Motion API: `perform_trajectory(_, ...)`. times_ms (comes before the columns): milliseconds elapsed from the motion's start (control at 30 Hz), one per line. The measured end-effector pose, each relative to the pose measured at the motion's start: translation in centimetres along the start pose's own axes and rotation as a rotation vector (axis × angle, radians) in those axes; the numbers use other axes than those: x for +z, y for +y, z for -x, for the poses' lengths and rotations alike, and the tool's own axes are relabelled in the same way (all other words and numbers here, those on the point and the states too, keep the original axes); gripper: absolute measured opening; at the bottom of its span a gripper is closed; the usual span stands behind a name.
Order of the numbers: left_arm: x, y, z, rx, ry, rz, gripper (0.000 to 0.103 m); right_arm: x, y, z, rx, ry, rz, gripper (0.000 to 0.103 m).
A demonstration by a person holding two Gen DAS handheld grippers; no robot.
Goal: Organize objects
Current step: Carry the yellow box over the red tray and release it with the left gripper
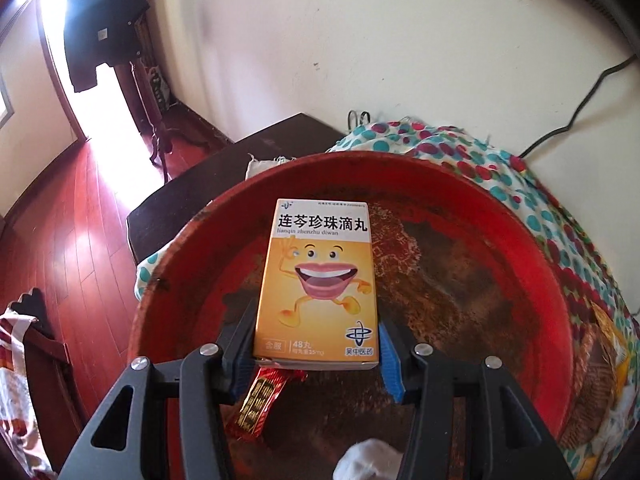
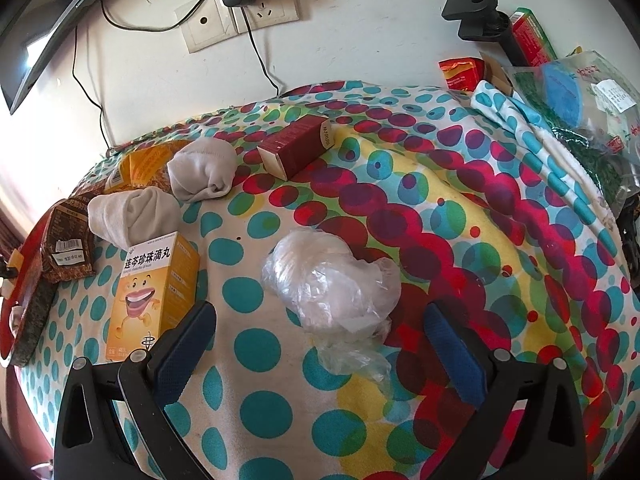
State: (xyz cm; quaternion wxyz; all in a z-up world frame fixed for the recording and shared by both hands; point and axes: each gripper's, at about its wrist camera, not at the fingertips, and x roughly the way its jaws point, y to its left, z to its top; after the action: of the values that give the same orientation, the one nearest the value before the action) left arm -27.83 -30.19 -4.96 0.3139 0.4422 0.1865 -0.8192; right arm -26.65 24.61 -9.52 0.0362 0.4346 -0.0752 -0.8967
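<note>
My left gripper (image 1: 316,344) is shut on a yellow medicine box (image 1: 318,280) with a cartoon mouth, and holds it over a worn red round tray (image 1: 500,248). In the tray lie a red-and-gold packet (image 1: 260,404) and a white sock (image 1: 368,460), both below the box. My right gripper (image 2: 320,340) is open over the spotted cloth, with a crumpled clear plastic bag (image 2: 332,284) just ahead of its fingers. A second yellow medicine box (image 2: 154,300) stands left of it, by the left finger. Two rolled grey socks (image 2: 132,216) (image 2: 202,174) and a dark red box (image 2: 296,146) lie farther back.
The spotted cloth (image 2: 460,240) covers the table. Brown snack packets (image 2: 68,240) lie at the left by the red tray's rim (image 2: 16,280). Bags and boxes (image 2: 560,80) pile up at the back right. Wall sockets and cables (image 2: 240,12) are behind. Wooden floor (image 1: 60,240) lies left.
</note>
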Motion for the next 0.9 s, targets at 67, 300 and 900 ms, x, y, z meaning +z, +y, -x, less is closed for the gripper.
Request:
perform_trajectory(67, -0.1, -0.3, -0.7, 0.001, 0.016, 0.002, 0.052, 0.0, 0.0, 0.0, 0.001, 0.000, 0.000, 0.103)
perform_trajectory(300, -0.9, -0.5, -2.4, -0.008, 0.078, 0.003, 0.062, 0.0, 0.1, 0.0, 0.000, 0.000, 0.000, 0.103)
perform_trajectory(900, -18.8, 1.5, 16.2, -0.394, -0.344, -0.222, 0.079, 0.0, 0.0, 0.1, 0.008, -0.001, -0.001, 0.103)
